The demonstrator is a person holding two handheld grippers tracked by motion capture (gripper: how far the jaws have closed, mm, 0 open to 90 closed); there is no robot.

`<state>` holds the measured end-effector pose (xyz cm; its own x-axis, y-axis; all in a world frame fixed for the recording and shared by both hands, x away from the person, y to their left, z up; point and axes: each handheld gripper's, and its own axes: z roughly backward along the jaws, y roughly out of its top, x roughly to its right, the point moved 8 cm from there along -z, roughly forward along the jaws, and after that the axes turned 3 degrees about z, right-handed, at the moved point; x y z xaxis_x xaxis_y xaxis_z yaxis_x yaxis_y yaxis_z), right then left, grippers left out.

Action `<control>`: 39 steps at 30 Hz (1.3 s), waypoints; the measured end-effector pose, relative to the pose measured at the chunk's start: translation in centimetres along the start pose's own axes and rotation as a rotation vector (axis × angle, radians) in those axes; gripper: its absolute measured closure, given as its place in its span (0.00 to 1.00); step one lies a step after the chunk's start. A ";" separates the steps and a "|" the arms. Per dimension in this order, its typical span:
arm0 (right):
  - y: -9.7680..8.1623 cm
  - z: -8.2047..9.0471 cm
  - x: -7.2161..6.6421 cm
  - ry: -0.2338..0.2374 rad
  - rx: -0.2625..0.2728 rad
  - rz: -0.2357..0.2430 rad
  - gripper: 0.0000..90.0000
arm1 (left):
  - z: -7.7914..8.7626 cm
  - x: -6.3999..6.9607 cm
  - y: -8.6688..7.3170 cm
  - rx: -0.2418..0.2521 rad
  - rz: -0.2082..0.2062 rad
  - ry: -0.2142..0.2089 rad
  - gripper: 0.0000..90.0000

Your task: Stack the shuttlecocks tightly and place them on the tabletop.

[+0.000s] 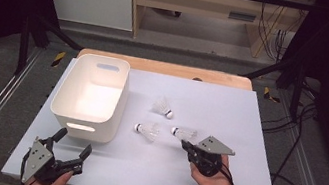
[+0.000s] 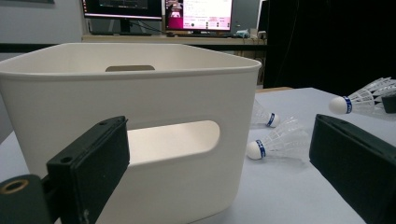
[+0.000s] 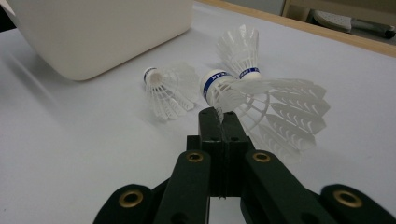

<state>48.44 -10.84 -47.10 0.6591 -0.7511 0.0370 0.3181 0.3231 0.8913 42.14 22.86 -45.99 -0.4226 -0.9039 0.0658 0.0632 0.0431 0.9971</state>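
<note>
Pinching shuttlecock skirt: right gripper; left gripper spread beside bin.

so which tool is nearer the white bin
Left. The left tool sits open just in front of the white bin, near its handle slot. The right tool is off to the bin's right, shut on a shuttlecock.

High view overhead facing forward, claw views low, close, sharing shuttlecocks

Bright overhead light, dark edges, bg blurred
</note>
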 end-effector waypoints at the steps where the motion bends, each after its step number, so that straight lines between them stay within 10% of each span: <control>1: 0.2 -0.2 0.1 0.001 -0.001 0.001 1.00 | 0.0 0.0 0.0 0.000 -0.002 0.000 0.06; 39: -0.1 -4.7 -0.1 0.049 -0.073 0.012 1.00 | -0.1 0.2 0.0 -0.001 -0.001 -0.010 0.06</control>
<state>51.57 -8.13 -49.30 0.6952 -0.7184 0.0239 0.3578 0.3746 0.8554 42.19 22.64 -45.99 -0.4317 -0.8996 0.0653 0.0640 0.0416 0.9971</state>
